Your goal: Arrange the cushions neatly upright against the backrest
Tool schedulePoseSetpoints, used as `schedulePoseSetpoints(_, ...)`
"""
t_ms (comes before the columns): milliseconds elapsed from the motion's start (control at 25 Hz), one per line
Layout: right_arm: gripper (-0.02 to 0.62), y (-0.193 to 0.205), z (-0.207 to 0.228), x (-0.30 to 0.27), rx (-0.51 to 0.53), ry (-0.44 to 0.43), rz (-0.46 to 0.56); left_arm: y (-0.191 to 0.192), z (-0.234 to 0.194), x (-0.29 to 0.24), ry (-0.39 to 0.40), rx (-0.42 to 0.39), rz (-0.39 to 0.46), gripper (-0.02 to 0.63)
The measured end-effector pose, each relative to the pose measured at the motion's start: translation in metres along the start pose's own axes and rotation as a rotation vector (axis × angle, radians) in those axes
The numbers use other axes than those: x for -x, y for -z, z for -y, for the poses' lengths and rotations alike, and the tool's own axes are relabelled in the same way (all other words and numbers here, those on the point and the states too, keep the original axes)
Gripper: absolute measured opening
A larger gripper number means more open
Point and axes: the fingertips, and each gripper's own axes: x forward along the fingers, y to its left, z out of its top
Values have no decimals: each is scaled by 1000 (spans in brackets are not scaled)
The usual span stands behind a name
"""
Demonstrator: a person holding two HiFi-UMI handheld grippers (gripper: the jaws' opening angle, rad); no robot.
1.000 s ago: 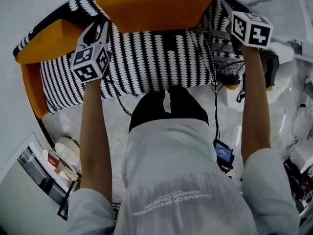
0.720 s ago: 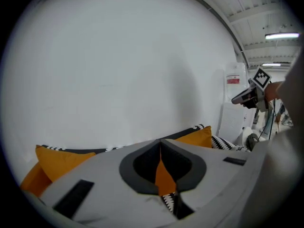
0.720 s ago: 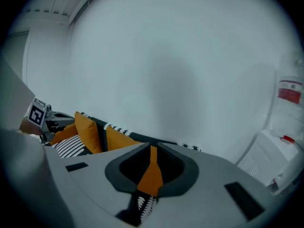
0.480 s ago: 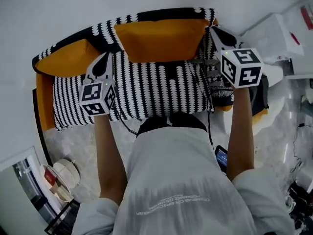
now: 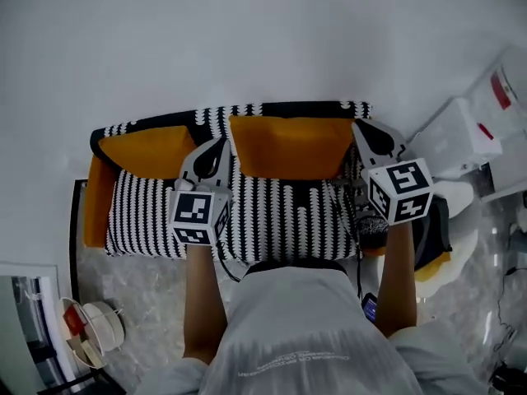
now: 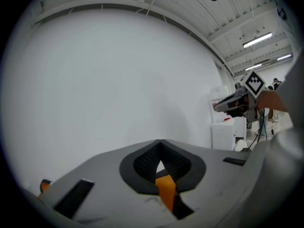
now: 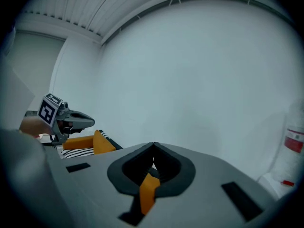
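Note:
Two orange cushions stand upright against the backrest of a black-and-white patterned sofa [image 5: 272,212]: the left cushion [image 5: 146,151] and the right cushion [image 5: 288,146]. My left gripper [image 5: 217,141] hovers above the seat between them, shut and empty. My right gripper [image 5: 361,127] is held over the sofa's right end, also shut with nothing in it. Both point up at the white wall. In the left gripper view the shut jaws [image 6: 159,142] face bare wall, with the right gripper [image 6: 236,102] off to the side. In the right gripper view the left gripper [image 7: 66,120] and a cushion [image 7: 88,141] show beyond the shut jaws [image 7: 153,145].
An orange armrest [image 5: 97,200] closes the sofa's left end. Dark bags and cables [image 5: 372,225] lie at its right end, with white boxes [image 5: 461,138] beyond. A small stand with dishes [image 5: 92,329] is at the lower left. A phone [image 5: 368,306] hangs at the person's hip.
The view has drawn back, so the sofa looks smaller and lower. Both grippers have come away from the right cushion's sides, and their jaws have shut.

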Motion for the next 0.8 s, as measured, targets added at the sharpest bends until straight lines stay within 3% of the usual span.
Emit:
schedulePoseSetpoints(320,3,-40,-30,13,57,-27,69,-54,3,15,-19,-38,54,14)
schedulePoseSetpoints(800,3,-57,-30,7,74,-17,76,-72,4,6,3,-86,68,14)
